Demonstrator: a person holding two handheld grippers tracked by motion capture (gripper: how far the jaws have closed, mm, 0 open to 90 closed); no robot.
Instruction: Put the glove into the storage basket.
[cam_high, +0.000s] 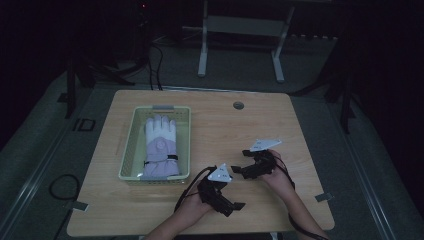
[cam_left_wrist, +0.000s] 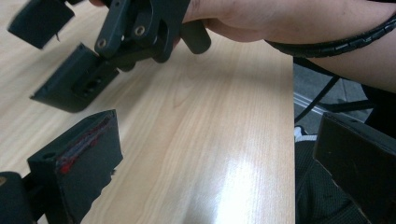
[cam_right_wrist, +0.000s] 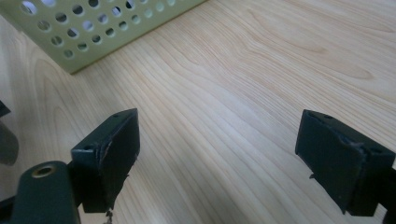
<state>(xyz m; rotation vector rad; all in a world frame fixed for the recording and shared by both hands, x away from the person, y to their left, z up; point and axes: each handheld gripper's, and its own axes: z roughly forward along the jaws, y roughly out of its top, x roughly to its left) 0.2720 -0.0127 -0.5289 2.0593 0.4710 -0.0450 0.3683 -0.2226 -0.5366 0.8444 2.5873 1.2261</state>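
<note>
A pale green perforated basket stands on the left half of the wooden table. A white and lavender glove lies flat in it, fingers pointing away. My left gripper is held near the front edge, open and empty, its jaws wide apart over bare wood in the left gripper view. My right gripper hovers just beyond it, right of the basket, open with nothing between its jaws. The left gripper view also shows the right gripper and the hand holding it. The basket's corner lies ahead of the right gripper.
A grey cable grommet sits near the table's far edge. Past the table stands a white desk frame on a dark floor. Cables lie on the floor at the left. Bare wood spans the table's right half and front.
</note>
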